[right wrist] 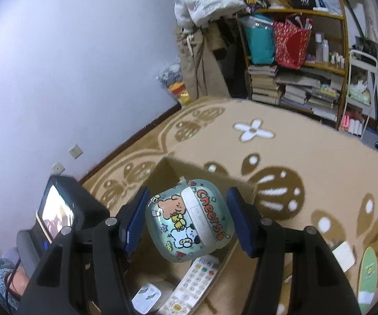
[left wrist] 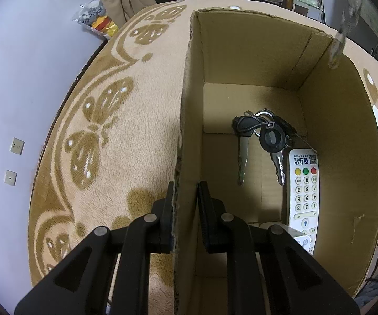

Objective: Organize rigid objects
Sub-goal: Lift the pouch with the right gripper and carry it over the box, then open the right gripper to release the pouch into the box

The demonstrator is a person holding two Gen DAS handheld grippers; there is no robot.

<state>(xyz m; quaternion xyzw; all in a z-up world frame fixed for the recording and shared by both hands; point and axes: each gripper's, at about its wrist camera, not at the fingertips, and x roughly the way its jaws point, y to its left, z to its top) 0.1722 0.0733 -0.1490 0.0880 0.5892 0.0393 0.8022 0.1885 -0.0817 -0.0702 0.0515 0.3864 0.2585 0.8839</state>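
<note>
Floating between the spread right gripper — case; left gripper pinching box wall.

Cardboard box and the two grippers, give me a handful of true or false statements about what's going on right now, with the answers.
1. The left gripper straddles a wall of the cardboard box, one finger outside and one inside. True.
2. A bunch of keys lies on the box floor. True.
3. The white remote control lies on the carpet outside the box. False: it is inside the box, beside the keys.
4. The right gripper is shut tight on the cartoon-printed case. False: gaps show between the case and both fingers.
5. The case is above the open box. True.
</note>
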